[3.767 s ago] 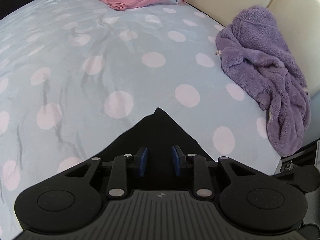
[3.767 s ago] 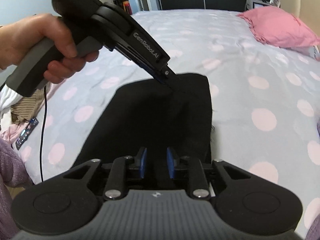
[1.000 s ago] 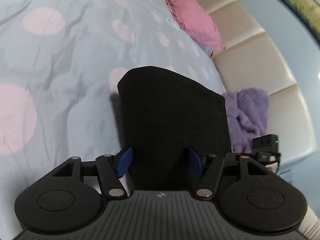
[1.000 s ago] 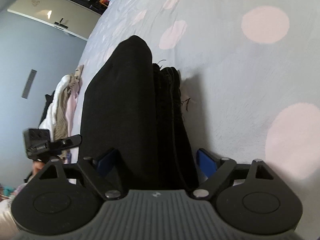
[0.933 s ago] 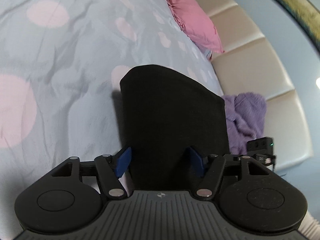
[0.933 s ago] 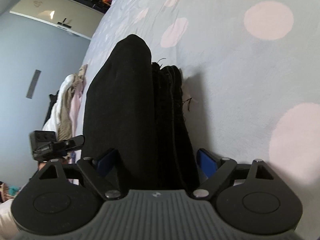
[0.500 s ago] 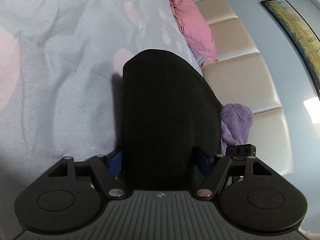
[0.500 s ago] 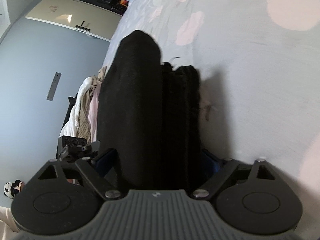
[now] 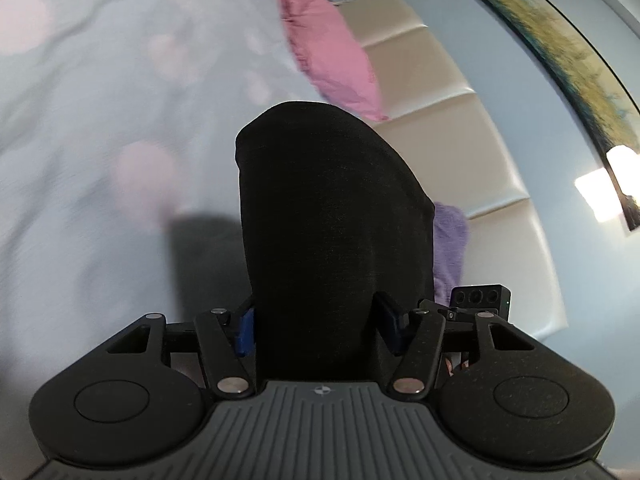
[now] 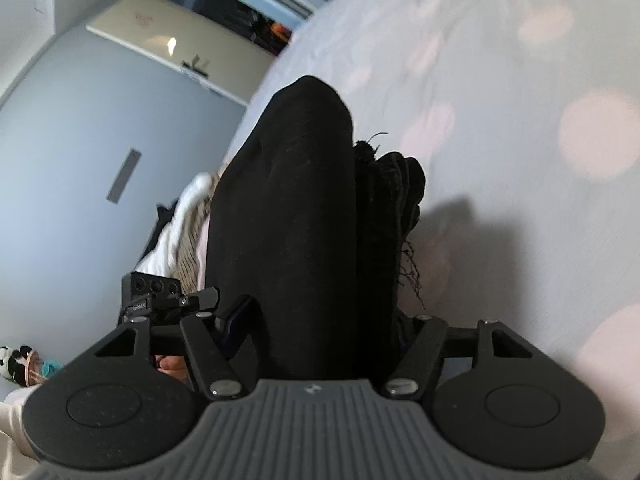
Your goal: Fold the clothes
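Observation:
A folded black garment (image 9: 332,216) fills the middle of the left wrist view and rises from between the fingers of my left gripper (image 9: 316,324), whose wide-set jaws press on its thick bundle. In the right wrist view the same black garment (image 10: 296,216) shows stacked folded layers and a frayed edge on its right side. My right gripper (image 10: 320,324) clamps it from the opposite side. The bundle is lifted above the bed, with its shadow on the cover. The other gripper's camera block peeks out beside the garment in each view.
The bed has a grey cover with pink dots (image 9: 100,120). A pink pillow (image 9: 332,52) lies by the cream padded headboard (image 9: 460,128). A purple fleece garment (image 9: 450,248) lies behind the bundle. A pile of white and striped clothes (image 10: 180,232) sits at the bed's edge.
Both grippers have closed onto the thick folded bundle and raised it off the bed. The views have tilted up toward the walls, and a shadow now falls under the bundle.

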